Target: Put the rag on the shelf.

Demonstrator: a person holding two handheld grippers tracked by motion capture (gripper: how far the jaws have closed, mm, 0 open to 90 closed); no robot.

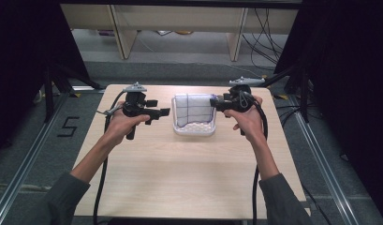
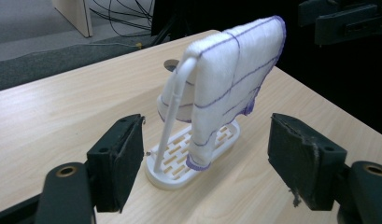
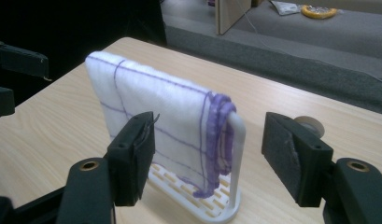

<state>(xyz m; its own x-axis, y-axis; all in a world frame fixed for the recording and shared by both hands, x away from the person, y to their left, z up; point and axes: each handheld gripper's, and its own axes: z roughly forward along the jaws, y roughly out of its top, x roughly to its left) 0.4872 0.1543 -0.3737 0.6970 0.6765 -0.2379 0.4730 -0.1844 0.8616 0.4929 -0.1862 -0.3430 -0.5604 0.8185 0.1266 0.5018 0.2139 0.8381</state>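
A white cloth (image 1: 194, 108) with thin purple lines hangs folded over the hoop of a white rack (image 1: 194, 130) with a slotted base, at the middle back of the table. My left gripper (image 1: 165, 112) is level, just left of the rack, pointing at it. In the left gripper view the cloth (image 2: 230, 79) and rack (image 2: 174, 172) lie ahead of the open left gripper (image 2: 205, 158), with nothing between its jaws. My right gripper (image 1: 214, 102) sits at the rack's right end. In the right gripper view the open right gripper (image 3: 207, 154) frames the cloth (image 3: 160, 116) and hoop post (image 3: 236, 154) without touching.
The light wooden table (image 1: 180, 178) has bare room in front of the rack. A small round disc (image 3: 310, 125) sits in the tabletop behind the rack. Beyond the far edge are wooden shelf legs (image 1: 123, 33), floor cables (image 1: 266, 33) and dark curtains at both sides.
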